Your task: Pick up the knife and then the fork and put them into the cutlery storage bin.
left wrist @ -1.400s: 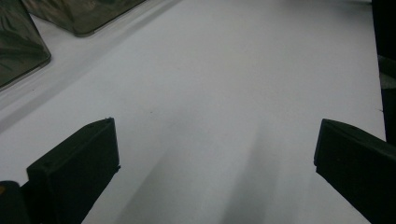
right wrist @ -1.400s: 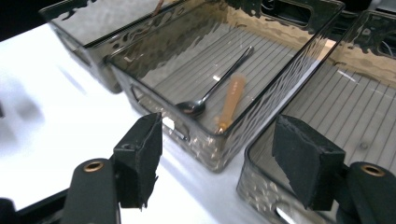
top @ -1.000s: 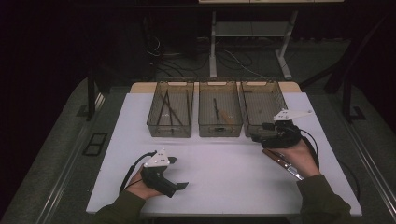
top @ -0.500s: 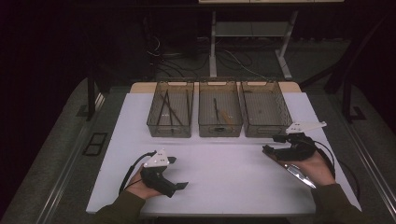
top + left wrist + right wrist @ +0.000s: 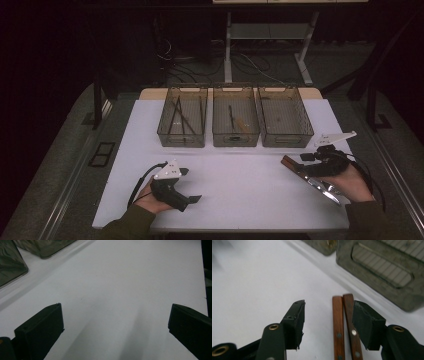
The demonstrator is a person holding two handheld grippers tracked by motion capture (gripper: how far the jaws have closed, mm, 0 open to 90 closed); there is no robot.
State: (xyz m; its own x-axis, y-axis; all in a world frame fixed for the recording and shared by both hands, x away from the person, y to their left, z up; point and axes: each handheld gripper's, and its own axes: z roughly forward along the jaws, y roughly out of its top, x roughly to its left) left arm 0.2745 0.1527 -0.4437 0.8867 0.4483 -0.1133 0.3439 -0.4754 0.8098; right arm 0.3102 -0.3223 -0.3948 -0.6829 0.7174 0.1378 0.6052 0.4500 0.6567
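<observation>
**Fingers closing around two wood-handled utensils, pickup not yet made**

Fingers of the right gripper (image 5: 328, 322) stand apart and have just been closing; the two wooden handles (image 5: 343, 322) lie side by side between them on the desk (image 5: 240, 185). Far finger (image 5: 367, 323) sits right at the nearer handle, contact unclear, near finger (image 5: 295, 322) well off. So not clamped yet, judged as a grasp in progress. In the high view the right gripper (image 5: 320, 162) sits over the utensils (image 5: 312, 177) at the desk's right edge, metal ends pointing toward the person.

Left gripper (image 5: 175, 192) rests on the desk near the front, its fingers (image 5: 42, 327) wide apart, nothing between them.

Farther back, three bins in a row: left bin (image 5: 182, 117) holds long dark utensils, middle bin (image 5: 236, 117) a couple of pieces, right bin (image 5: 284, 117) looks near bare. Sorting looks partly done; these two still need lifting and dropping in a bin.
</observation>
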